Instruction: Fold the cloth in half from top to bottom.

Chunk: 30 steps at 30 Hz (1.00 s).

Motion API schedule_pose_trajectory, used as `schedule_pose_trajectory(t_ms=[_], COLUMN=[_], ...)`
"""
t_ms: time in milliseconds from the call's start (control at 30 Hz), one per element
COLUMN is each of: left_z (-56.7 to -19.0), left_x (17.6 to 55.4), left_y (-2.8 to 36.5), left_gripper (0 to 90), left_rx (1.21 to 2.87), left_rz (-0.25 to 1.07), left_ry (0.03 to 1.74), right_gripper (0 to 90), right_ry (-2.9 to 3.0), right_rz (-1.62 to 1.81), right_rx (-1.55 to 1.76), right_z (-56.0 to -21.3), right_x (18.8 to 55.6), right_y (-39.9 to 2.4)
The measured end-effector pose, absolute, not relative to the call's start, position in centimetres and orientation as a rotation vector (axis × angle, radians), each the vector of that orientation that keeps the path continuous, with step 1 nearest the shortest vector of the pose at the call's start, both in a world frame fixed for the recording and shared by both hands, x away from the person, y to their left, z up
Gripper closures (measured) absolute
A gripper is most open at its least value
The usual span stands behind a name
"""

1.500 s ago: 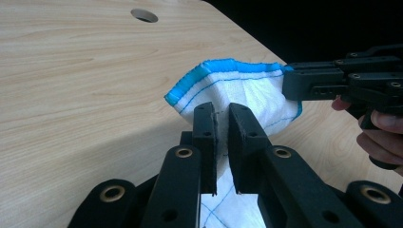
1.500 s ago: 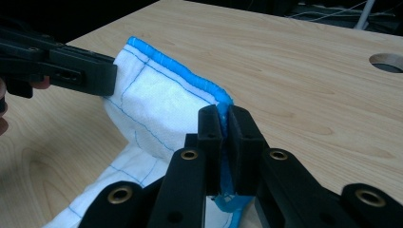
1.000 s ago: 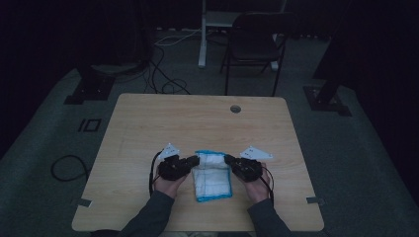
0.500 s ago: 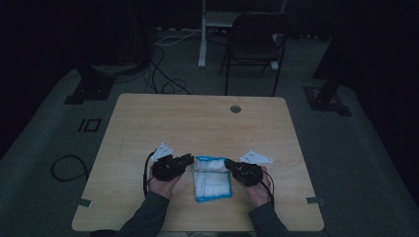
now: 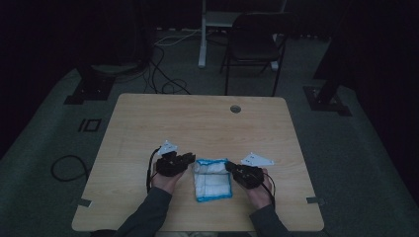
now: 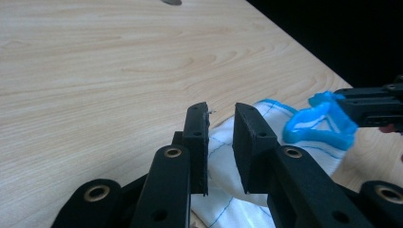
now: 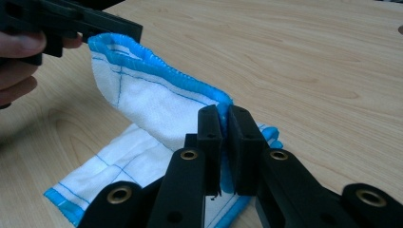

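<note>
Right gripper view: my right gripper point(image 7: 224, 142) pinches the soft, limp cloth point(image 7: 157, 107) by its blue hem; my left gripper point(image 6: 221, 137) has just been opening, cloth loose between its jaws.

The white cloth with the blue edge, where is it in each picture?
High view: cloth low in the middle, between both hands.
Left gripper view: low and right, behind the black fingers.
Right gripper view: left and middle, its blue edge pinched.
Shared landmark: the wooden table.
</note>
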<state>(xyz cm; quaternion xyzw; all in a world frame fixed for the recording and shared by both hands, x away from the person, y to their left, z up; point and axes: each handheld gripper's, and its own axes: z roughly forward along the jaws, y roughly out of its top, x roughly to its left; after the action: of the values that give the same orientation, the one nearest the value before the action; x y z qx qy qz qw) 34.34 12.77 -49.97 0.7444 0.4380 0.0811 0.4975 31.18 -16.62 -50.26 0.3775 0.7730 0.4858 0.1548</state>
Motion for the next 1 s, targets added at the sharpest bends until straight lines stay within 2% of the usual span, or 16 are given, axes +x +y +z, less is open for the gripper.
schedule_pose_trajectory(t_ms=[400,700,1000], left_z=[-51.5,-53.0,-53.8], left_x=[34.1,33.5,33.3], left_y=[12.2,12.3,12.3], left_gripper=[76.2,75.6,74.2], left_rx=[1.860,1.901,1.932], left_rz=[0.173,0.150,0.148], left_ry=[1.065,1.082,1.096], right_gripper=[83.1,74.7,72.9], right_ry=[2.211,2.164,2.143], right_rz=[1.402,1.432,1.414], right_rx=[1.089,1.116,1.143], right_z=[-50.5,-50.3,-50.4], right_x=[30.7,30.5,30.7], right_y=[-17.2,-18.2,-19.2])
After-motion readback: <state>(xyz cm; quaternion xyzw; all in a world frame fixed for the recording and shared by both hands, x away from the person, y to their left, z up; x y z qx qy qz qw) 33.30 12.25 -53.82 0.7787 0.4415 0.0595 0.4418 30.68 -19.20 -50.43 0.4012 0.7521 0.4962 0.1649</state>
